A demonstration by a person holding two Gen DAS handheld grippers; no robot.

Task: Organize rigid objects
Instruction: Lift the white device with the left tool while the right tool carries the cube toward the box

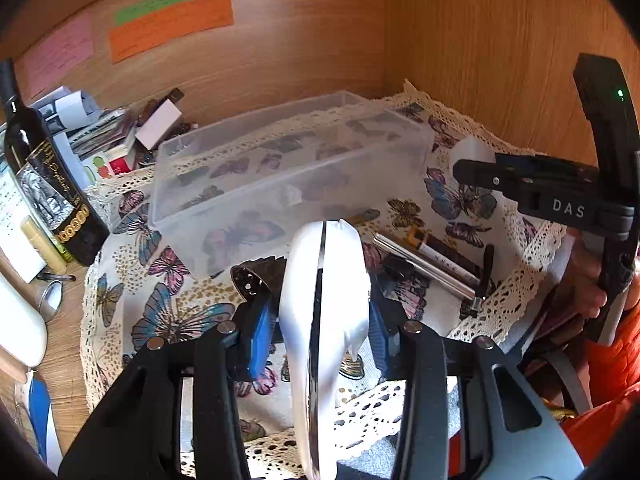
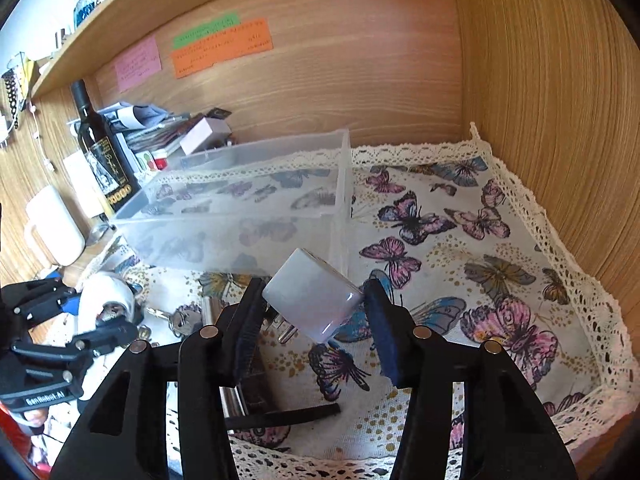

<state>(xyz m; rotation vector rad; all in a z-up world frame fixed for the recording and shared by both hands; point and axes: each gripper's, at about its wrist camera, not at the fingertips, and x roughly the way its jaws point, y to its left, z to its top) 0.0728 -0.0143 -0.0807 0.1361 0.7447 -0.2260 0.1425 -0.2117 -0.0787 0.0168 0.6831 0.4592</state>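
Both grippers were loaded above a butterfly-print cloth (image 2: 460,248) laid in a wooden cubby. The left gripper (image 1: 320,320) was closed on a white mouse (image 1: 326,320), clamped on edge between the blue pads (image 1: 260,334) so that its dark seam faced the camera; the sideways hold probably gave the pads two opposing flanks to press on. The right gripper (image 2: 312,308) was closed part-way on a white plug adapter (image 2: 312,294), held tilted, with its metal prongs pointing down and to the left, clear of the cloth. In the left wrist view the right gripper (image 1: 476,170) appeared farther back, beside the right end of a clear plastic bin (image 1: 280,176).

The bin stood open on the cloth, against the back wall, and appeared to hold nothing yet; it was judged to be the place meant for both items. The adapter hung just in front of the bin's near right corner, the mouse before its front wall.

On the cloth between the grippers lay a metal tube (image 1: 424,270), a dark pen-like stick (image 1: 448,258) and a bunch of keys (image 2: 182,322), seemingly waiting to be sorted. A dark bottle (image 2: 102,152) and stacked papers (image 2: 144,128) stood left of the bin, outside the working area.
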